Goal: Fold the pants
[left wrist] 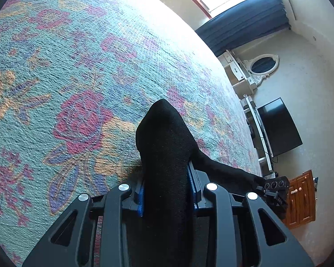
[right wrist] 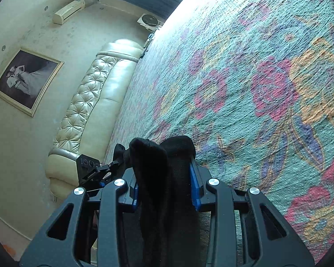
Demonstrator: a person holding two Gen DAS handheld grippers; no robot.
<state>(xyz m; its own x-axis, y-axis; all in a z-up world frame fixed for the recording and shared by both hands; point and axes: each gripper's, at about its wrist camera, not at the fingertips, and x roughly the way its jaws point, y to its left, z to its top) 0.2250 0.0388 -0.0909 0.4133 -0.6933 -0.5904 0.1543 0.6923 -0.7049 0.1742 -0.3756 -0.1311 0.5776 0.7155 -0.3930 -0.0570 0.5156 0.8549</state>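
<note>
The black pants [left wrist: 164, 146] are held up over a flowered bedspread [left wrist: 89, 66]. My left gripper [left wrist: 167, 189] is shut on a bunched fold of them, which fills the space between its blue pads. A taut strip of the fabric runs right to the other gripper [left wrist: 271, 187]. In the right wrist view my right gripper [right wrist: 164, 187] is shut on the black pants [right wrist: 164, 166], bunched between its pads. The left gripper [right wrist: 93, 171] shows at the left, holding the same cloth.
The teal, pink and orange bedspread [right wrist: 256, 89] covers the whole bed. A cream tufted headboard [right wrist: 89, 102] lies along one side. A TV [left wrist: 278, 126], a white mirror [left wrist: 262, 66], a wooden cabinet [left wrist: 300, 202] and dark curtains [left wrist: 245, 22] stand by the walls.
</note>
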